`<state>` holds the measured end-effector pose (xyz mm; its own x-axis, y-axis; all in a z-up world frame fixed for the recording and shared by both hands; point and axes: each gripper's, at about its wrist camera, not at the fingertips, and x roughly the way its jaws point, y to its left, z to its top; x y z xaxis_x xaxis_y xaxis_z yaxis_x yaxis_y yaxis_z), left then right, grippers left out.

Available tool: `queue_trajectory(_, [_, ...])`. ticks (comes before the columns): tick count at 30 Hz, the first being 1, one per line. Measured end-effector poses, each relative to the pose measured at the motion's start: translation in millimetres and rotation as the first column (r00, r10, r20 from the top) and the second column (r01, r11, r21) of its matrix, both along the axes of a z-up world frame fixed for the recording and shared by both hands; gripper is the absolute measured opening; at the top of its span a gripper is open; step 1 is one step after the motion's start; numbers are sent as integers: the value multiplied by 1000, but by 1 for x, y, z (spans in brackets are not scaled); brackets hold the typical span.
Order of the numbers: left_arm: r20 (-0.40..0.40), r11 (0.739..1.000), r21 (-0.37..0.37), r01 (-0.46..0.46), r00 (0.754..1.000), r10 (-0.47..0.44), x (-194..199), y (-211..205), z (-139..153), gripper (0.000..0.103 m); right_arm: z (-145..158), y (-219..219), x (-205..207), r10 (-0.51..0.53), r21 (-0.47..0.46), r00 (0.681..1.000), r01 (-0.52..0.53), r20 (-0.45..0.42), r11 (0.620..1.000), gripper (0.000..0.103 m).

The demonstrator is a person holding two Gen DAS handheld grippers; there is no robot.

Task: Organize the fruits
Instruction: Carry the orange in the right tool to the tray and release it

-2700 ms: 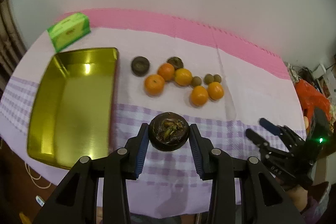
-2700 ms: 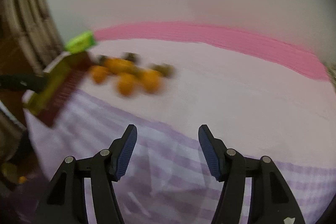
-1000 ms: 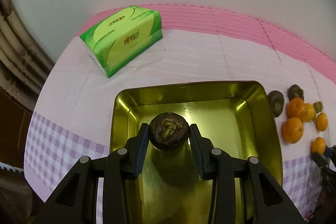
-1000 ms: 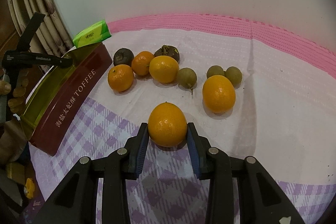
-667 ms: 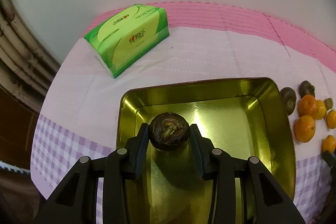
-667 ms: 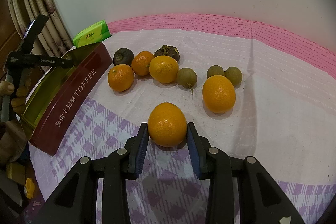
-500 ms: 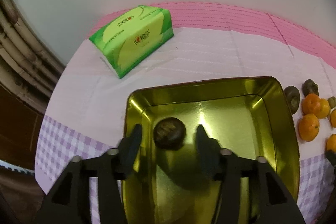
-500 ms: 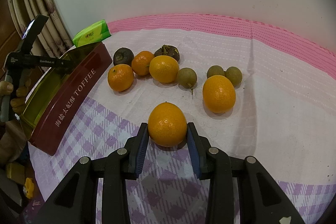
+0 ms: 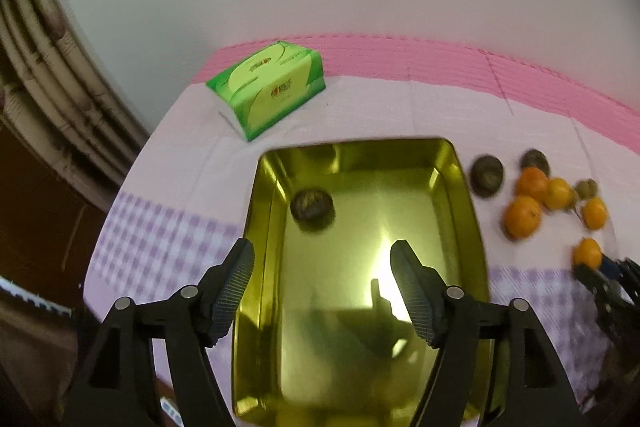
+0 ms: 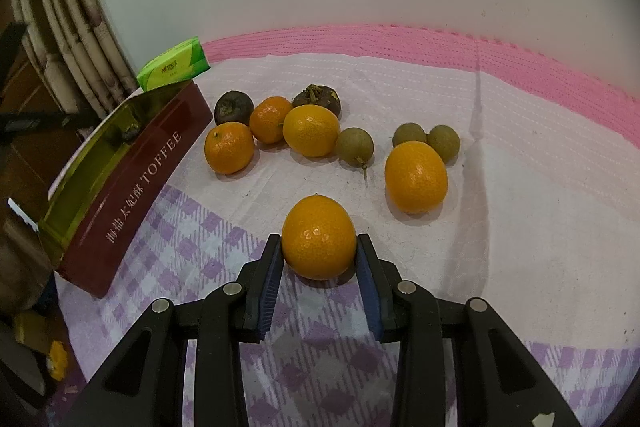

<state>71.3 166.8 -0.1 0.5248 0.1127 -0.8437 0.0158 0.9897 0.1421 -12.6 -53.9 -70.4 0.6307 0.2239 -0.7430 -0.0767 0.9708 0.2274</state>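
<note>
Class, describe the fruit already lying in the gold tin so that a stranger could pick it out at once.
Find the gold tin on the checked cloth, just in front of the green tissue pack. Inside it, near the far left corner, lies one dark brown round fruit, beyond the open left gripper. It is the only fruit in the tin; the other fruits sit on the cloth to the right.

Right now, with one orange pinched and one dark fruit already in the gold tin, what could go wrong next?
The orange is pinched only across its sides by the right gripper, so it may slip when lifted. The dark fruit lies loose on the tin's smooth floor beyond the open left gripper, so it may roll if the tin is bumped. Carrying the orange over, the gripper could nudge the other oranges out of place.
</note>
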Motion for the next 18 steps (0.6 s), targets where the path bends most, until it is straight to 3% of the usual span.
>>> queue_trajectory(4, [2, 998, -65, -27, 1000, 27, -38, 0, 13, 71, 2, -12, -4, -30, 79, 999, 31, -21, 996, 33])
queue_trajectory(10, [23, 982, -135, -135, 990, 139, -88, 10, 22, 75, 20, -16, -14, -39, 177, 999, 40, -13, 983, 33])
queue_trajectory(13, [23, 980, -131, -150, 988, 154, -97, 13, 20, 75, 38, -7, -12, -14, 208, 1000, 12, 6, 978, 33])
queue_trajectory(18, [108, 980, -54, -190, 975, 195, -105, 20, 23, 76, 75, 38, 5, 86, 196, 995, -93, 46, 976, 33])
